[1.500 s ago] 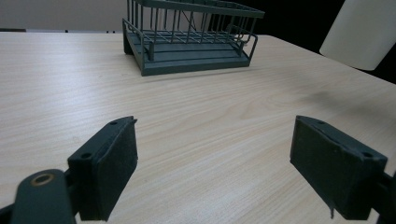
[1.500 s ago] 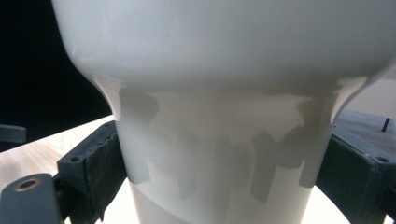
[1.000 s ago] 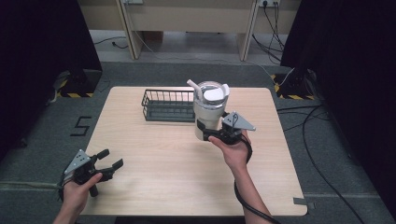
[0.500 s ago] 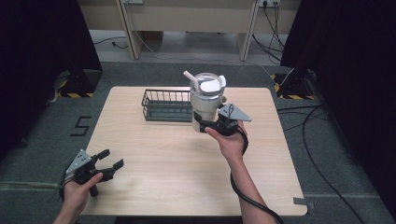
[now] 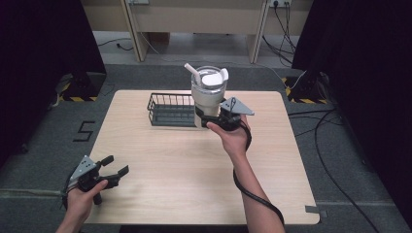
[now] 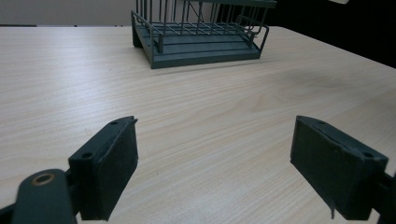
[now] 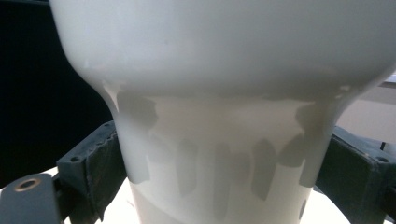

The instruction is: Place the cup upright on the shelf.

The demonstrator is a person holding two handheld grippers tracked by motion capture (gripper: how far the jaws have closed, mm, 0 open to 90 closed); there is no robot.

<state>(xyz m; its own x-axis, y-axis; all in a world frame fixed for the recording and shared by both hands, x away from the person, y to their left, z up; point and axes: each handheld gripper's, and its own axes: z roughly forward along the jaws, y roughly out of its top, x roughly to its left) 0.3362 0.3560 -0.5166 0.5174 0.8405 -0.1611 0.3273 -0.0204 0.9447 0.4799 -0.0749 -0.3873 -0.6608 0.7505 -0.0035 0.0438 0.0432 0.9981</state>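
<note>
1. High view: the right claw (image 5: 210,118) grips the narrow lower part of a large white insulated tumbler with a lid and straw (image 5: 208,90), held up over the far middle of the light wooden table (image 5: 194,165), at the right end of the dark wire basket (image 5: 171,109).
2. Right gripper view: the tumbler's tapered base (image 7: 219,172) sits squarely between the two black jaws, both pads pressed against its sides, with the wider upper body flaring out above the grip.
3. The step in hand looks like carrying the tumbler toward the basket. Because the grip is low and the tumbler is top-heavy, it should be kept upright, moved slowly and not tilted, so that the body does not swing or slip through the pads.
4. The tumbler's base should stay above the basket's rim while crossing it, and the straw should stay away from the wires.
5. Left gripper view: the left claw (image 6: 215,172) stands wide open with nothing between its jaws, low over the near left of the table. The basket (image 6: 201,32) lies well ahead of it.
</note>
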